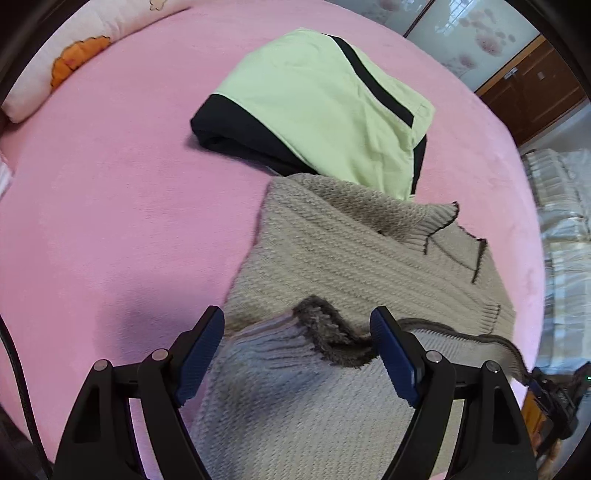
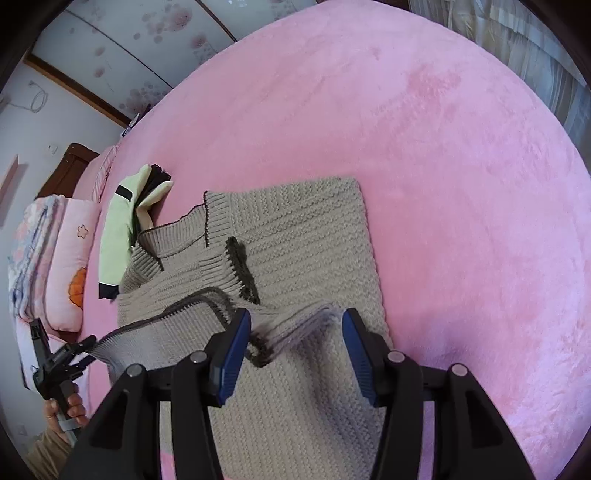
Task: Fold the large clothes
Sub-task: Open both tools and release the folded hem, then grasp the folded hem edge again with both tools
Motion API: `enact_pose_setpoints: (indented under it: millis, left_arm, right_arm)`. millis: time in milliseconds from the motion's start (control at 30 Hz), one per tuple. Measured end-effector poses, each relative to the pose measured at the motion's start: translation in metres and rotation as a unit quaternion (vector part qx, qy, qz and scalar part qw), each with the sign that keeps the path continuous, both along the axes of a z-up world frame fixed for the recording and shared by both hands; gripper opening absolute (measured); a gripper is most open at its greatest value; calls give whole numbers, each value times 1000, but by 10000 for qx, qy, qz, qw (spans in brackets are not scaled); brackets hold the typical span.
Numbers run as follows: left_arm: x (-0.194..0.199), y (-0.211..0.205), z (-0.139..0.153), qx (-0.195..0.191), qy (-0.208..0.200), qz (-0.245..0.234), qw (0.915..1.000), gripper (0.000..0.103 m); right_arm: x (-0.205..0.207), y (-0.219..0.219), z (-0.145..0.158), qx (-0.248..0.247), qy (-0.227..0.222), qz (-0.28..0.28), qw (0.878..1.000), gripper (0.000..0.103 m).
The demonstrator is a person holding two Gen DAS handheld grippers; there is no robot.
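While the beige sweater [image 1: 332,258] lies on the pink bed [image 1: 110,221], the left gripper [image 1: 297,354] and right gripper [image 2: 295,354] hover spread, gripping nothing.

Pink bed [image 2: 424,129] — floral sliding panels [image 1: 476,33], wooden cabinet [image 1: 532,92] behind.

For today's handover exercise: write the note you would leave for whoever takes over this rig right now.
Left gripper: open, over the sweater's dark-trimmed cuff, nothing gripped.
Right gripper: open, above the other cuff, nothing gripped.
Sweater lies on the pink bed, sleeves folded in over the body.
Green garment sits folded beyond it, touching the sweater's far edge.
Left: fold the sweater's body into a compact stack.
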State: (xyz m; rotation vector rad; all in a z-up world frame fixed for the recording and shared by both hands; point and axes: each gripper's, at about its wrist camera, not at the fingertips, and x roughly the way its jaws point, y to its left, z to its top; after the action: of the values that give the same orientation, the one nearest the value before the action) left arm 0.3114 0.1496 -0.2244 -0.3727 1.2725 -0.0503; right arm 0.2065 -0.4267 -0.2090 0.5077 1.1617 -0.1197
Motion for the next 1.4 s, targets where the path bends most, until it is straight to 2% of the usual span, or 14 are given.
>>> enact_pose_setpoints:
  millis: [233, 467, 600, 733, 900, 1100, 1133, 1167, 1200, 1233, 1267, 1300, 1333, 1400]
  left_arm:
    - [10, 23, 2, -842, -148, 90, 9963, 80]
    - [22, 6, -20, -312, 38, -752, 9967, 80]
    - [24, -4, -27, -405, 78, -1131, 9927, 80]
    - [24, -10, -26, -320, 17, -1437, 9891, 80]
    - [34, -16, -41, -116, 143, -1687, 9855, 80]
    - [42, -17, -57, -294, 280, -1812, 9826, 79]
    - [42, -18, -57, -322, 257, -1824, 9824, 76]
    - [40, -18, -56, -334, 205, -1840, 9821, 64]
    - [40, -22, -56, -336, 184, -1848, 9820, 48]
    - [38, -24, -56, -295, 175, -1818, 9827, 38]
    - [38, -26, -58, -186, 181, -1765, 9840, 18]
    - [36, -29, -59, -24, 190, -1724, 9848, 15]
    - [34, -32, -58, 170, 173, -1684, 9854, 14]
    - [28, -40, -50, 474, 44, -1614, 9857, 10]
  right_arm:
    - [12, -4, -2, 91, -253, -144, 9995, 52]
    - [27, 5, -11, -449, -122, 399, 9981, 53]
    - [30, 9, -3, -444, -239, 647, 9966, 53]
    - [27, 7, -1, -228, -314, 636, 9972, 68]
    - [34, 11, -14, -515, -168, 860, 9948, 68]
    - [55, 18, -31, -802, -66, 1205, 9894, 68]
    - [59, 20, -35, -856, 2, 1294, 9879, 68]
    - [61, 22, -38, -897, 63, 1353, 9867, 68]
    - [62, 23, -41, -939, 93, 1382, 9859, 68]
    - [62, 24, -44, -973, 122, 1385, 9855, 65]
    - [62, 25, -47, -972, 148, 1393, 9854, 57]
    - [62, 25, -50, -932, 208, 1427, 9851, 30]
    - [62, 26, -56, -898, 357, 1479, 9843, 9]
    - [56, 31, -55, -1034, 334, 1495, 9828, 9]
